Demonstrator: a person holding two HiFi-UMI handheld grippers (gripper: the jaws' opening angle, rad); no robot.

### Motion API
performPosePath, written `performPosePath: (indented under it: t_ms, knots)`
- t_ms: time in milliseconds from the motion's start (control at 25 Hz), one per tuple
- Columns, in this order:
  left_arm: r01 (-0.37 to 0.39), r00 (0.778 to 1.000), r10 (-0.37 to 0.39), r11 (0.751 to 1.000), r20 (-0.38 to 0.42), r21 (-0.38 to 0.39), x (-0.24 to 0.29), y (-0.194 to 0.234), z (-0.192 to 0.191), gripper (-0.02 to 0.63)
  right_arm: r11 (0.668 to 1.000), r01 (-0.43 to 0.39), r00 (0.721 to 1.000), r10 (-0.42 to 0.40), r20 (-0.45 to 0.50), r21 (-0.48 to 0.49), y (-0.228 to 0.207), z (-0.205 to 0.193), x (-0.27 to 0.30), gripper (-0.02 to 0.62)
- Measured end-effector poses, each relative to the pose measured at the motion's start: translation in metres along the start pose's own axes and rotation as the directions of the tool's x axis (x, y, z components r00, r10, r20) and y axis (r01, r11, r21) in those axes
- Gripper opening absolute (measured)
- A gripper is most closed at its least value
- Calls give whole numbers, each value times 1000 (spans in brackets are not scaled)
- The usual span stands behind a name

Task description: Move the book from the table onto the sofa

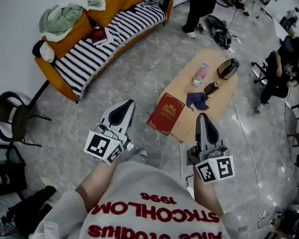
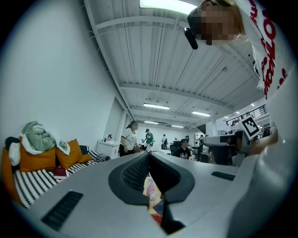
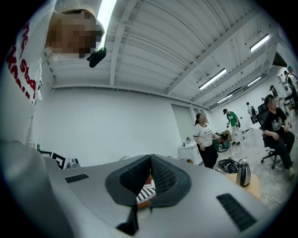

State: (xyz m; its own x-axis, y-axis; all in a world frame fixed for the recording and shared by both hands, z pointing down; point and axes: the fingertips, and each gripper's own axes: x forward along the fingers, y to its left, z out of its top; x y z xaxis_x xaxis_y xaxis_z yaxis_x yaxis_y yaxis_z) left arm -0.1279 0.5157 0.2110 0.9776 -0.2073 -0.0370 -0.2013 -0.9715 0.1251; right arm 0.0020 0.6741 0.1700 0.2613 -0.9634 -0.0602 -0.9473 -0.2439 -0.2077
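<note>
A red book [image 1: 166, 113] with a gold crest lies on the near end of the low wooden table [image 1: 184, 89], its corner over the edge. The orange sofa [image 1: 61, 79] with a striped black-and-white cover stands at the upper left; a small dark red book [image 1: 99, 35] lies on it, also seen as a dark red book [image 2: 59, 173] in the left gripper view. My left gripper [image 1: 125, 107] is shut and empty, in the air left of the red book. My right gripper [image 1: 202, 119] is shut and empty, just right of the book's near end.
On the table are a blue cloth [image 1: 197, 100], a pink bottle [image 1: 201, 73], a cup [image 1: 197, 81], a dark kettle [image 1: 227, 68] and a small dark object [image 1: 211, 88]. A black chair [image 1: 10, 120] stands left. A person [image 1: 200, 7] stands beyond the table; another sits at right [image 1: 283, 73].
</note>
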Motion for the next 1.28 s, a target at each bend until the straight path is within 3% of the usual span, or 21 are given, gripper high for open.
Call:
performPosePath:
  t_ms: [400,880,1280]
  knots:
    - [38,999,-38,999,-6,-32,22,36,-11,17,999,54,998,-54,-21,-5,-7,-12,31,28]
    - [53,997,-56,997,-59,-47,33,33,-42,17,993,113,991,-111,-79,17,-32,-34,25,28]
    - [29,994,-38,995,-98,-92,60,34,-77,17,992,112,986,-104,-132,57,-62,-58,36,28]
